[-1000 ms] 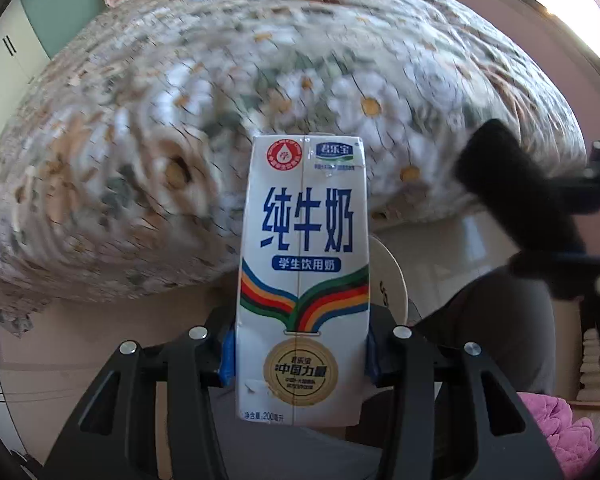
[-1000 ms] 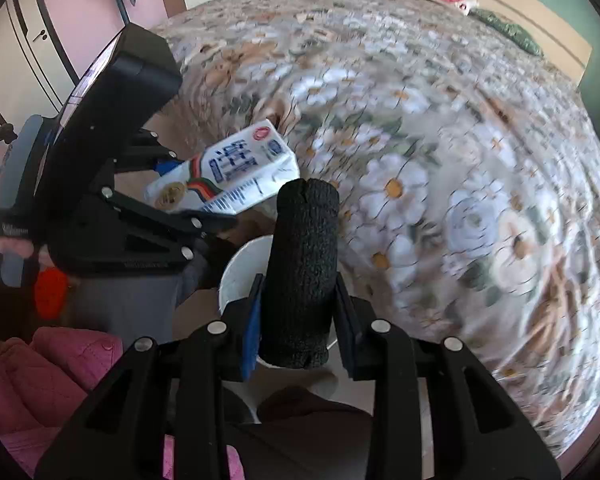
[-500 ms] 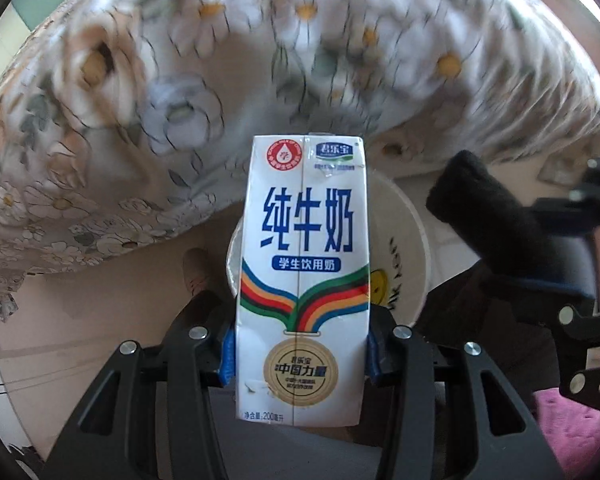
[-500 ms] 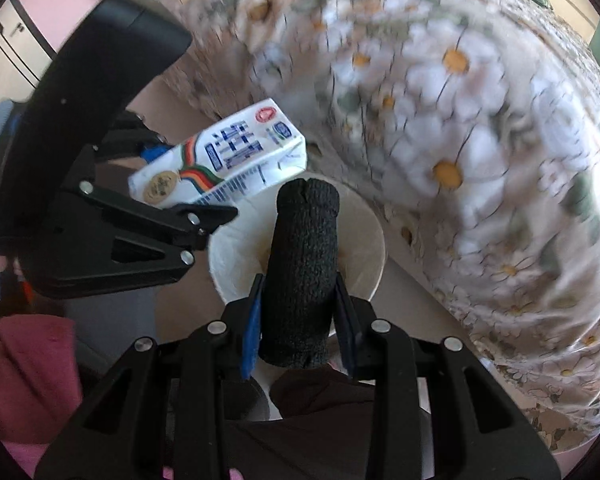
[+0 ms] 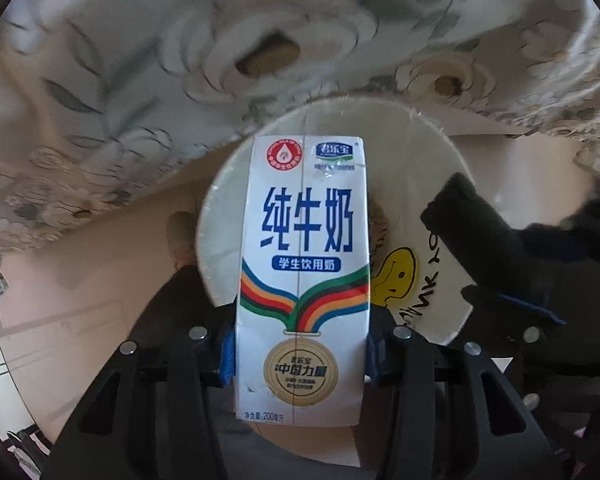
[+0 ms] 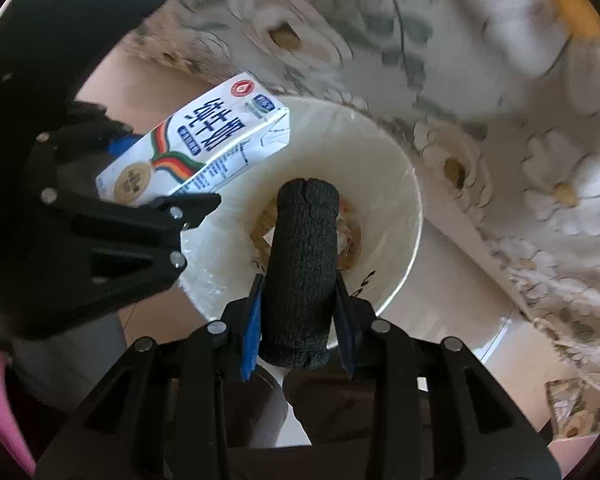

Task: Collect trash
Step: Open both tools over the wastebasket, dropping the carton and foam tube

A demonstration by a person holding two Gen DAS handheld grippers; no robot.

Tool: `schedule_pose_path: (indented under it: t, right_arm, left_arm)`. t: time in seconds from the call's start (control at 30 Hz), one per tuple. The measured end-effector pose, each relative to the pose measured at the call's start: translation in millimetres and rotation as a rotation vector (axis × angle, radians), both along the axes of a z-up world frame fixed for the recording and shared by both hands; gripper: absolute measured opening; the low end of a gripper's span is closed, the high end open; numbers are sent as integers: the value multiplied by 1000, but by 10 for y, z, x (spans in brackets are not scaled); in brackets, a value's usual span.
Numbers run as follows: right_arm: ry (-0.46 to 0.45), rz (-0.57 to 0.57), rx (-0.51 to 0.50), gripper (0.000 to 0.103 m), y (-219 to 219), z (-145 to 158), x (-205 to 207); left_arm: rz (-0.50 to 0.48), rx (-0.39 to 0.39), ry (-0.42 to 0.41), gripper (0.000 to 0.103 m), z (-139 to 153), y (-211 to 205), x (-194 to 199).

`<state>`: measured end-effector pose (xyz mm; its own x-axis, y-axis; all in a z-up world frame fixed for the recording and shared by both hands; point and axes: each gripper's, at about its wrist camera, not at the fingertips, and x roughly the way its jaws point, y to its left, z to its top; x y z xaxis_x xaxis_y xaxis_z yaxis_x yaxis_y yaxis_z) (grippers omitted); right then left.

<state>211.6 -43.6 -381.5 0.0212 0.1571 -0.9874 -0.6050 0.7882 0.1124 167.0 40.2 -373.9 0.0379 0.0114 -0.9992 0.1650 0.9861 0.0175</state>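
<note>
Left tool is pinching a milk carton by its lower sides, holding it right over the open white bin. Right tool is clamped on a black foam roll, also above the bin's mouth. Floral bedspread hangs just behind, tan floor below.

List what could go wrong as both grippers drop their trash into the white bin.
The milk carton in the left gripper reaches only partly over the white bin; released now, it might hit the rim and land on the floor. The black foam roll in the right gripper hangs close beside the carton, so the two could collide.
</note>
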Motion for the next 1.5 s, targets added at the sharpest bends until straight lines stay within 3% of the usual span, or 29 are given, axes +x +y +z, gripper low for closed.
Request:
schedule_pose_path:
  t: [0.53, 0.83, 1.03, 1.17, 1.5]
  right_arm:
    - [101, -98, -66, 34, -6, -781, 254]
    - [119, -85, -100, 34, 159, -1025, 356]
    - [124, -76, -116, 34, 271, -1072, 321]
    - [130, -51, -109, 38, 379, -1073, 304]
    - [115, -62, -80, 41, 449, -924, 245]
  left_arm:
    - [115, -69, 123, 49, -757, 75, 233]
    - [148, -66, 153, 49, -1042, 114, 285]
    - [152, -67, 161, 49, -1086, 97, 273]
    - [175, -69, 159, 68, -1029, 163, 263]
    - [152, -58, 138, 70, -888, 162, 283]
